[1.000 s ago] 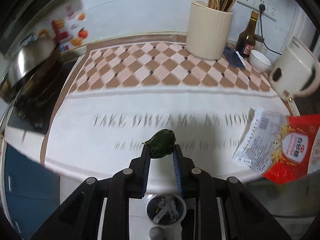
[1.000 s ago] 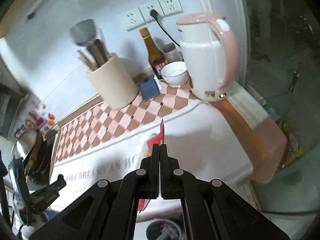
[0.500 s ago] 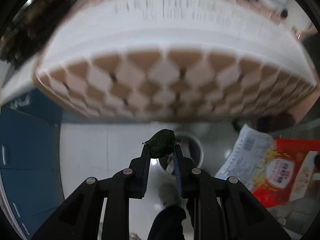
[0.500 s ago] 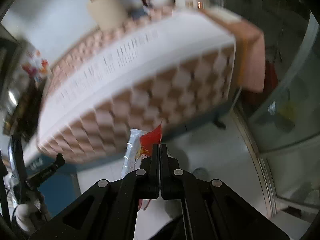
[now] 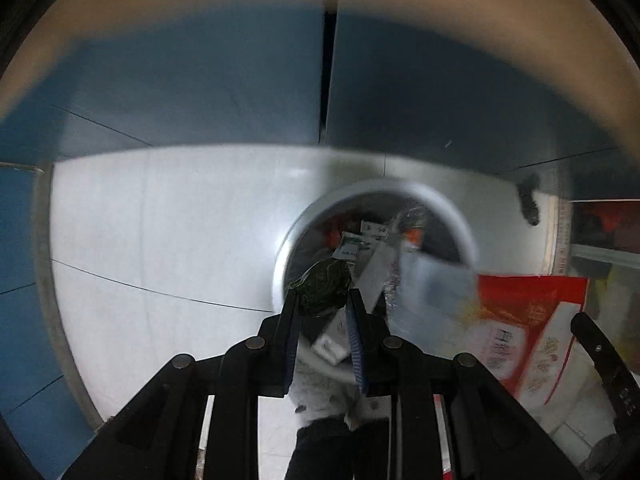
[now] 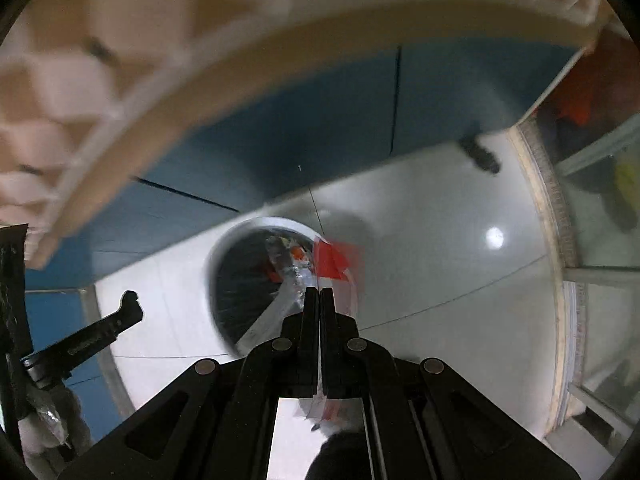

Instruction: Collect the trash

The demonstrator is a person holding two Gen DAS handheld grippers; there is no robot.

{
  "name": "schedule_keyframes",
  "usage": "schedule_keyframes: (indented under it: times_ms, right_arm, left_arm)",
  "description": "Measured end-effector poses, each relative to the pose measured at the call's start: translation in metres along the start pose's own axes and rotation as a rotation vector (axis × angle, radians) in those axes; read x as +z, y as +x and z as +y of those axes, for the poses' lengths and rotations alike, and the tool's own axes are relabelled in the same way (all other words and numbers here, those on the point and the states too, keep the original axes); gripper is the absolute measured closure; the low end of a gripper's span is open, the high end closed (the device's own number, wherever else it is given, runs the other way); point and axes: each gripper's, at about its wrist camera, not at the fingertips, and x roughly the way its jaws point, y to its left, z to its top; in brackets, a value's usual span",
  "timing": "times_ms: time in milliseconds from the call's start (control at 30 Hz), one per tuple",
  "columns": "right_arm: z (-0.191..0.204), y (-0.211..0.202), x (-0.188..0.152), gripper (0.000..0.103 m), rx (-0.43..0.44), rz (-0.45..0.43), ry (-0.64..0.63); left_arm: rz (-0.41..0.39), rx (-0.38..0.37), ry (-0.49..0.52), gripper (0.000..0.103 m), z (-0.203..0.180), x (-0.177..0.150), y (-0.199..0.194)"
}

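The left tongs (image 5: 322, 304) pinch a crumpled dark green scrap (image 5: 322, 286) at lower centre, right over the round white bin (image 5: 380, 192), whose paper and plastic litter shows only in this view. The right tongs (image 6: 320, 294) are closed flat on a glossy red-and-white packet (image 6: 334, 262), blurred, apparently above the bin's (image 6: 240, 232) right rim. The left view shows the packet (image 5: 508, 312) broadside at lower right. Pale tiled floor (image 5: 160, 220), blue cupboard doors (image 5: 200, 92) behind.

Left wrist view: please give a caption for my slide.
Left tongs hold a green wad above the trash bin, beside a red packet.
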Motion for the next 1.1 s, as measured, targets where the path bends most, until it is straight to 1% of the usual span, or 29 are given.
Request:
schedule_keyframes:
  times_ms: [33, 67, 167, 200, 300, 333, 400, 467, 500, 567, 633, 667, 700, 733, 767, 800, 867, 900, 933, 967, 1033, 1100]
  right_arm:
    - [-0.001, 0.024, 0.0, 0.103, 0.002, 0.009, -0.005]
    - [-0.001, 0.036, 0.0, 0.103, 0.002, 0.017, -0.006]
    - [-0.003, 0.063, -0.003, 0.103, -0.003, 0.033, -0.003]
    - [-0.002, 0.068, -0.004, 0.103, -0.009, 0.036, -0.008]
    - [0.006, 0.095, -0.008, 0.103, -0.018, 0.05, -0.03]
    - [0.008, 0.103, -0.008, 0.103, -0.016, 0.052, -0.034]
    - [0.017, 0.122, -0.009, 0.103, -0.015, 0.066, -0.051]
    - [0.024, 0.148, -0.012, 0.103, -0.019, 0.093, -0.073]
    - [0.025, 0.155, -0.013, 0.103, -0.023, 0.106, -0.081]
    - [0.026, 0.171, -0.013, 0.101, -0.029, 0.144, -0.087]
    - [0.023, 0.174, -0.012, 0.093, -0.027, 0.171, -0.083]
    - [0.02, 0.172, -0.012, 0.085, -0.027, 0.177, -0.08]
    - [0.019, 0.171, -0.012, 0.069, -0.024, 0.181, -0.079]
    - [0.016, 0.167, -0.012, 0.057, -0.024, 0.189, -0.079]
    - [0.013, 0.162, -0.013, 0.038, -0.022, 0.186, -0.085]
    - [0.01, 0.157, -0.013, 0.026, -0.026, 0.179, -0.095]
    - [0.009, 0.142, -0.017, 0.022, -0.051, 0.155, -0.137]
    - [0.008, 0.133, -0.019, 0.016, -0.065, 0.152, -0.161]
    - [0.007, 0.125, -0.022, 0.011, -0.078, 0.145, -0.179]
    - [0.007, 0.117, -0.025, 0.001, -0.091, 0.135, -0.194]
    - [0.007, 0.098, -0.029, 0.0, -0.12, 0.112, -0.218]
    - [0.007, 0.076, -0.033, 0.0, -0.139, 0.09, -0.235]
  left_arm:
    - [0.024, 0.002, -0.001, 0.084, 0.0, 0.004, 0.023]
    - [0.034, 0.0, -0.002, 0.084, 0.001, 0.006, 0.032]
    - [0.067, -0.015, 0.008, 0.084, -0.002, 0.009, 0.067]
    - [0.084, -0.034, 0.012, 0.084, -0.002, 0.01, 0.076]
    - [0.12, -0.058, 0.015, 0.083, -0.001, 0.016, 0.102]
    - [0.147, -0.077, 0.005, 0.083, 0.0, 0.019, 0.115]
    - [0.184, -0.106, -0.012, 0.082, 0.003, 0.023, 0.127]
    - [0.213, -0.109, -0.032, 0.08, 0.007, 0.023, 0.139]
    - [0.219, -0.109, -0.038, 0.08, 0.009, 0.022, 0.141]
    - [0.218, -0.134, -0.044, 0.08, 0.011, 0.019, 0.135]
    - [0.205, -0.156, -0.057, 0.075, 0.012, 0.016, 0.125]
    - [0.195, -0.16, -0.06, 0.057, 0.014, 0.014, 0.12]
    - [0.178, -0.162, -0.062, 0.025, 0.016, 0.01, 0.112]
    - [0.157, -0.168, -0.065, 0.012, 0.017, 0.007, 0.104]
    - [0.142, -0.172, -0.065, 0.003, 0.017, 0.007, 0.1]
    - [0.13, -0.17, -0.065, 0.003, 0.017, 0.002, 0.09]
    - [0.118, -0.167, -0.072, 0.003, 0.021, -0.004, 0.075]
    - [0.106, -0.158, -0.071, 0.003, 0.022, -0.009, 0.066]
    - [0.084, -0.118, -0.06, 0.003, 0.022, -0.017, 0.052]
    - [0.069, -0.098, -0.055, 0.003, 0.021, -0.02, 0.044]
    - [0.018, -0.039, -0.042, 0.003, 0.02, -0.035, 0.012]
    - [-0.02, -0.013, -0.034, 0.003, 0.021, -0.044, -0.016]
